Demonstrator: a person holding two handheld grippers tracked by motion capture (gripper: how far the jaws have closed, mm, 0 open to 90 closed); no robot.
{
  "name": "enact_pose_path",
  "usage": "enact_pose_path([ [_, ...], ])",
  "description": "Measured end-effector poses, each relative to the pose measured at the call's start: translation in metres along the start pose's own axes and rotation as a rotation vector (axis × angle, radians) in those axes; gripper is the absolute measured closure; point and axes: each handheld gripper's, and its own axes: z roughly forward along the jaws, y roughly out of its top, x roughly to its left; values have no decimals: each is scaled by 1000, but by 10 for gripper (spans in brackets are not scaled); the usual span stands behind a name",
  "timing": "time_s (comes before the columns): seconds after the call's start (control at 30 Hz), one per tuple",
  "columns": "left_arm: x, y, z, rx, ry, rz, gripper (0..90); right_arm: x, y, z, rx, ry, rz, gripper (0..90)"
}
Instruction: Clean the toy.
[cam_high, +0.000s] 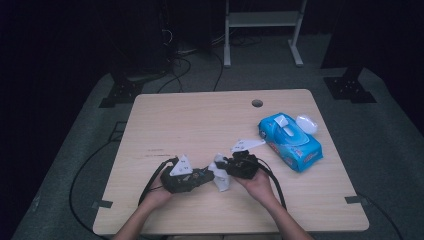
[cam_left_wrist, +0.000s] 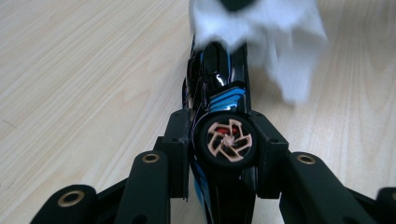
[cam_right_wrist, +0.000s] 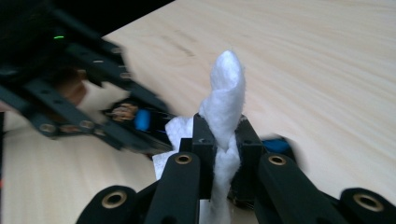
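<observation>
Dark room, pale wooden table (cam_high: 200, 120). Left gripper (cam_high: 192, 179) pinches a black-and-blue toy car (cam_left_wrist: 219, 93) by its wheel, low near the front edge. Right gripper (cam_high: 235, 165) clamps a wadded white wipe (cam_right_wrist: 226, 98) against the car's nose. Wipe pack (cam_high: 290, 140) sits open, well apart. Wiping looks underway; most of the car seems left.

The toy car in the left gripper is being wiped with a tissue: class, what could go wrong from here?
1. The left gripper clamps the toy car across a wheel, so a firm wipe might twist it loose.
2. The right gripper pinches the white wipe as a thin twisted strip, which may tear or slip out.
3. The blue wipe pack lies near the right hand, so a wide stroke could knock it.
</observation>
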Motion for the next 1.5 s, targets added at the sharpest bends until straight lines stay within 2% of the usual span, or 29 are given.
enact_pose_path([
  [0.1,2,-1,-2,4,-6,0,643,-14,-4,-9,-10,-50,29,819],
  [0.2,4,-2,-3,13,-14,-4,643,-18,-9,-11,-7,-58,50,820],
  [0.3,5,-1,-4,32,-18,-24,633,-11,-10,-8,-22,-66,33,821],
  [0.37,5,0,-3,55,-11,-17,609,-6,-9,-5,-21,-59,16,820],
  [0.43,5,0,-2,51,-14,-30,603,1,-7,-3,-30,-45,5,820],
  [0.53,7,-1,-3,60,-16,-21,613,7,-5,-1,-44,-2,-7,820],
  [0.57,7,-1,-4,69,-20,-14,616,8,-5,-1,-42,-4,-15,820],
  [0.67,7,-4,-6,84,-22,-3,628,4,-6,-1,-29,-28,-17,821],
  [0.77,8,-5,-8,92,-28,-8,634,-6,-10,-6,-23,-54,7,821],
  [0.8,8,-4,-8,94,-27,-5,632,-9,-12,-9,-25,-50,17,820],
  [0.87,9,2,-7,97,-26,-12,574,-11,-14,-15,-37,-45,36,820],
  [1.0,10,21,-3,106,-20,15,538,-14,-15,-25,-47,-49,37,821],
  [1.2,9,44,16,179,-34,41,528,-20,-21,-35,-65,-43,66,820],
  [1.3,7,48,26,220,-36,46,549,-23,-24,-37,-68,-37,78,820],
  [1.33,8,48,27,236,-37,64,552,-24,-25,-37,-70,-33,82,820],
  [1.5,10,47,26,237,-55,54,568,-25,-26,-38,-77,-18,96,820],
])
